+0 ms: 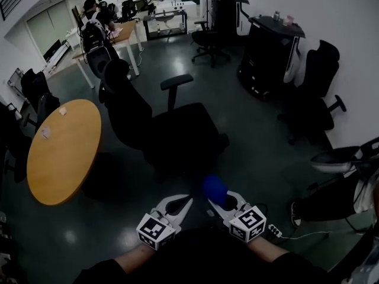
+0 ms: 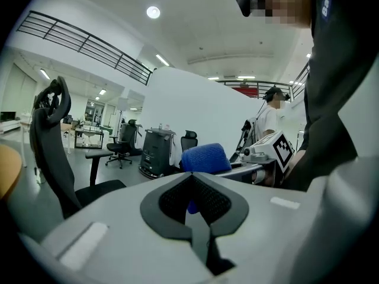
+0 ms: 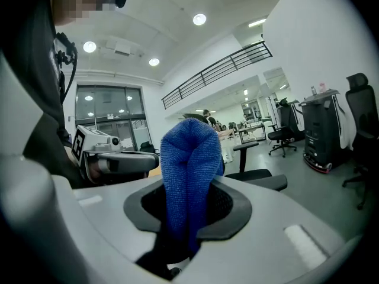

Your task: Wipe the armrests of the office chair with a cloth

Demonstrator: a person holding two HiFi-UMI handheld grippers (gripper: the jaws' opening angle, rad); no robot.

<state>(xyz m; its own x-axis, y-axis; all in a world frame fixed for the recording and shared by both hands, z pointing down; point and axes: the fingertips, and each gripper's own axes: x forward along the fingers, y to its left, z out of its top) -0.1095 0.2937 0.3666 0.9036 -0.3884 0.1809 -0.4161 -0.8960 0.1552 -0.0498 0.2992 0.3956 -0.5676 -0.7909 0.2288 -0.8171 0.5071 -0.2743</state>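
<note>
The right gripper [image 3: 190, 185] is clamping a blue cloth [image 3: 189, 158], its jaws closing on the lower part of the fabric. The cloth is standing up out of the jaws as a bunched, folded-over wad. It is showing a fine knitted or terry-like texture, a rounded top and a crease running down its middle. It is looking deep, even blue, with no marks that can be made out.

The left gripper [image 2: 190, 175] is sitting with its jaws brought together, tip against tip, and is gripping nothing. The blue seen through its dark padded opening is the cloth in the other gripper, just beside it.

From the head view, both grippers are hovering side by side close to the person's body, above the dark floor [image 1: 260, 158], their tips angling towards each other. The cloth is being held in the air just in front of the black office chair [image 1: 172, 132], near the seat's near edge and well apart from the one armrest [image 1: 176, 80] that is showing, on the chair's far side on its upright post. The chair's tall back is standing to the left of the seat.

A round wooden surface [image 1: 62, 149] is standing to the left of the chair. Other black chairs and desks are filling the room behind.
</note>
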